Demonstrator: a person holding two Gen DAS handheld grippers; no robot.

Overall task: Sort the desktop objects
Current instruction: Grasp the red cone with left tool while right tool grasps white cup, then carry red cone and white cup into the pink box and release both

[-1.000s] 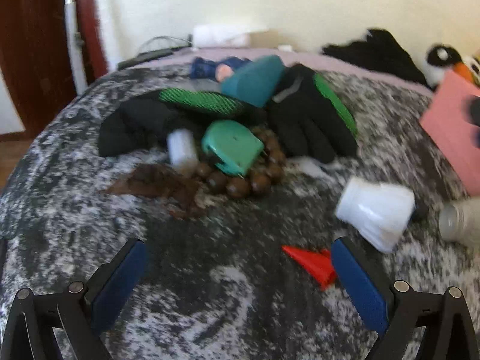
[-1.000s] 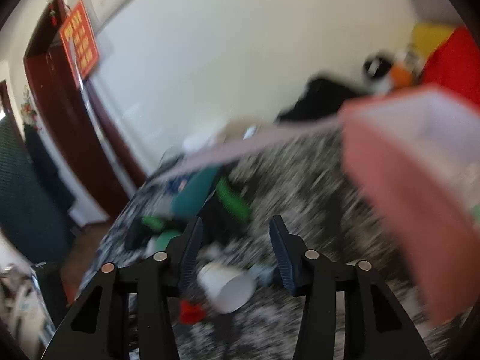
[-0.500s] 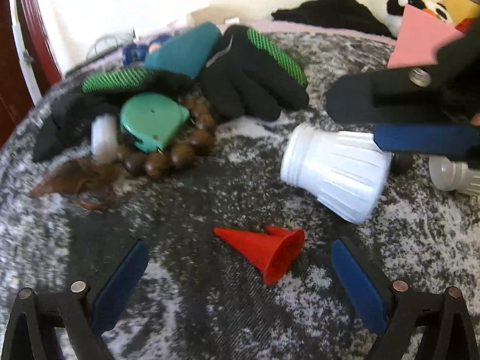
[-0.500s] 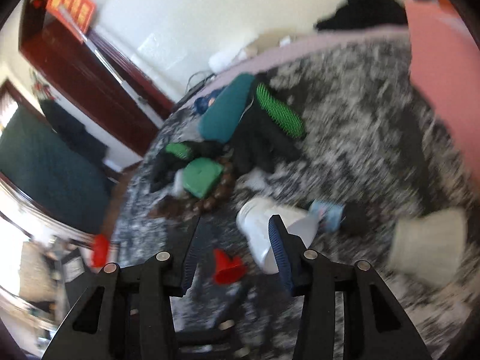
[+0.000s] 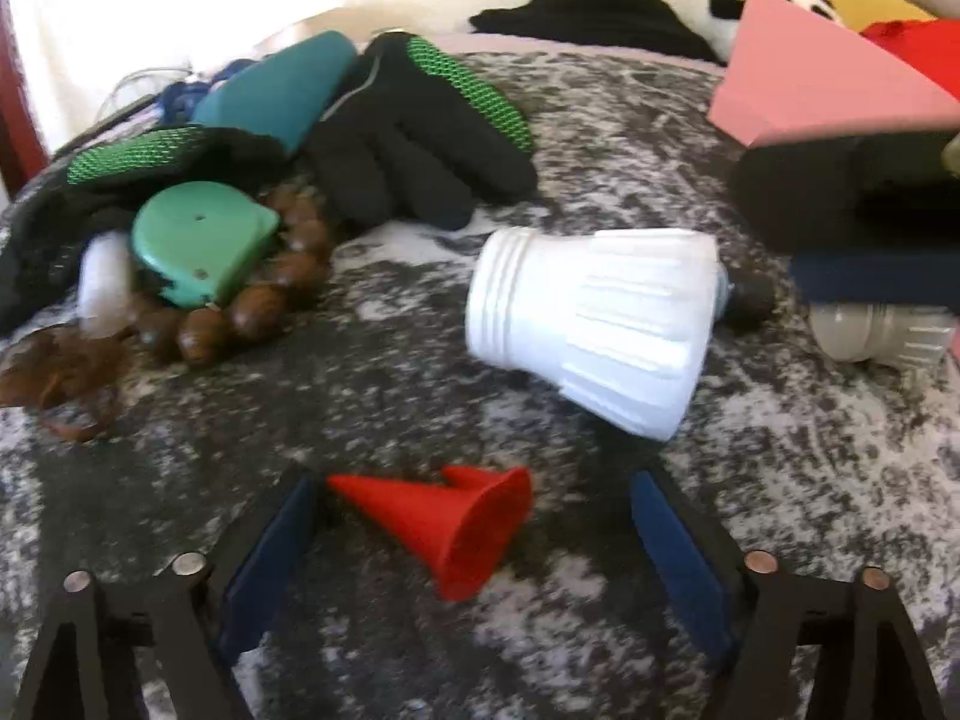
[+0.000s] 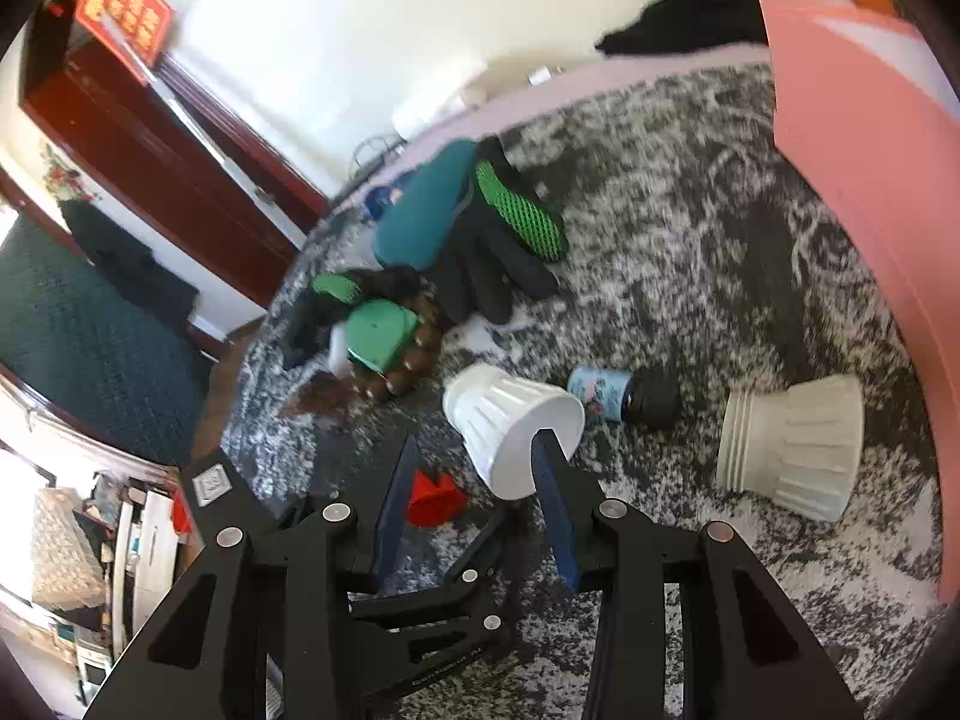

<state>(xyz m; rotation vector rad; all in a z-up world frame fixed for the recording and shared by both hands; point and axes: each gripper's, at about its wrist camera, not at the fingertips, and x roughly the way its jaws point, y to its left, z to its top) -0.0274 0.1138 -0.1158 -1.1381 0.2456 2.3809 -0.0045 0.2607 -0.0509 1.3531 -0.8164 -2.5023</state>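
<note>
A red cone point(image 5: 444, 522) lies on its side on the grey mottled cover point(image 5: 360, 396). It is between the blue pads of my left gripper point(image 5: 474, 480), whose jaws are closing; the pads stand clear of it. The cone point(image 6: 432, 501) also shows in the right wrist view. A white ribbed cup point(image 5: 588, 324) lies tipped over behind it. My right gripper point(image 6: 477, 441) hovers open and empty over that cup point(image 6: 510, 414), its right finger in front of the cup's mouth. Its black finger point(image 5: 840, 210) enters the left wrist view from the right.
A pink box point(image 6: 870, 180) stands at the right. Nearby lie a cream ribbed cup point(image 6: 792, 444) and a small bottle point(image 6: 600, 393). Black-and-green gloves point(image 5: 420, 138), a teal case point(image 5: 282, 90), a green tape measure point(image 5: 198, 240) and a wooden bead bracelet point(image 5: 258, 306) are piled at the back left.
My left gripper has come forward and down over the red cone and its jaws have narrowed around it. My right gripper has tipped down toward the white cup.
</note>
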